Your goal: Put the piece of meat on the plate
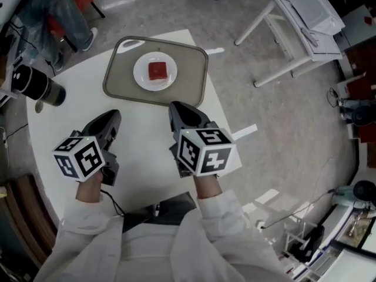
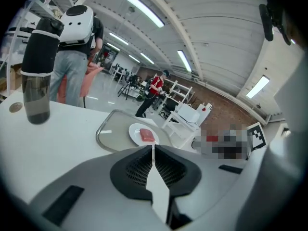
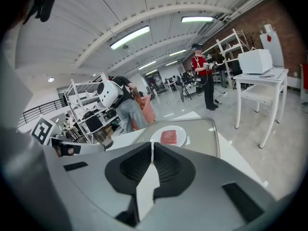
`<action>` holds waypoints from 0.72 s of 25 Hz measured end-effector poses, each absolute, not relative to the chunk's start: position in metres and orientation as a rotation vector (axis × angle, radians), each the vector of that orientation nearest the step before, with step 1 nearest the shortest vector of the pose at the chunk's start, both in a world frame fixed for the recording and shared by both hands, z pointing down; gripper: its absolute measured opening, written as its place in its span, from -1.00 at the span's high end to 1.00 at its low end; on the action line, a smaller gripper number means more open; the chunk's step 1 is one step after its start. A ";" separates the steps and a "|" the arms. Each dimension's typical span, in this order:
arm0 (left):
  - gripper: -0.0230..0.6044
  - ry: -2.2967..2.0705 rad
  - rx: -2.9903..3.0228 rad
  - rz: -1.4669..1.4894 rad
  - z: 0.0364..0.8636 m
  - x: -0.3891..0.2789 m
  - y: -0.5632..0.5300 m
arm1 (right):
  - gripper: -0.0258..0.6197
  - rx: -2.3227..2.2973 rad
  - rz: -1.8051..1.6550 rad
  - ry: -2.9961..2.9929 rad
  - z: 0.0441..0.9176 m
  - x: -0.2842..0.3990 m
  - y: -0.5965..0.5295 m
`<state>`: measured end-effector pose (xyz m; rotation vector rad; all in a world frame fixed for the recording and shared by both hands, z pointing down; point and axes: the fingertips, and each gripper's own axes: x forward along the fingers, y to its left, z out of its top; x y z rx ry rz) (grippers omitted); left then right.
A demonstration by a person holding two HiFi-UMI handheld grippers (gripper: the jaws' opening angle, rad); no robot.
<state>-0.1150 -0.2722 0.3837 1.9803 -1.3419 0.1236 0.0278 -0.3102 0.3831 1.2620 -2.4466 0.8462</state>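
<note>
the red square piece of meat lies flat at the centre of the small round white plate. the plate sits in the middle of the grey rectangular tray with rounded corners, on the far side of the white table. the left gripper is held over the near part of the table, well apart from the tray. its own view shows its two dark ribbed jaws pressed together with nothing between them. the right gripper is held beside it, its tip at the tray's near edge in the head view. its jaws are likewise closed on nothing. both grippers point toward the plate. a dark translucent bottle with a black cap stands upright near the table's left edge, well apart from the tray. white sleeves cover the person's forearms.
</note>
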 end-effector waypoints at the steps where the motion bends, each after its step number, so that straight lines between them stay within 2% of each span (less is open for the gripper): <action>1: 0.85 -1.333 1.998 0.121 0.378 -0.115 -0.264 | 0.84 1.268 0.832 -2.457 0.377 0.026 -0.301; 11: 0.89 -1.121 2.218 0.065 0.327 -0.095 -0.171 | 0.86 1.214 0.748 -2.560 0.330 -0.008 -0.180; 18: 0.89 -1.059 2.260 0.099 0.320 -0.095 -0.105 | 0.87 1.241 0.702 -2.544 0.326 -0.026 -0.112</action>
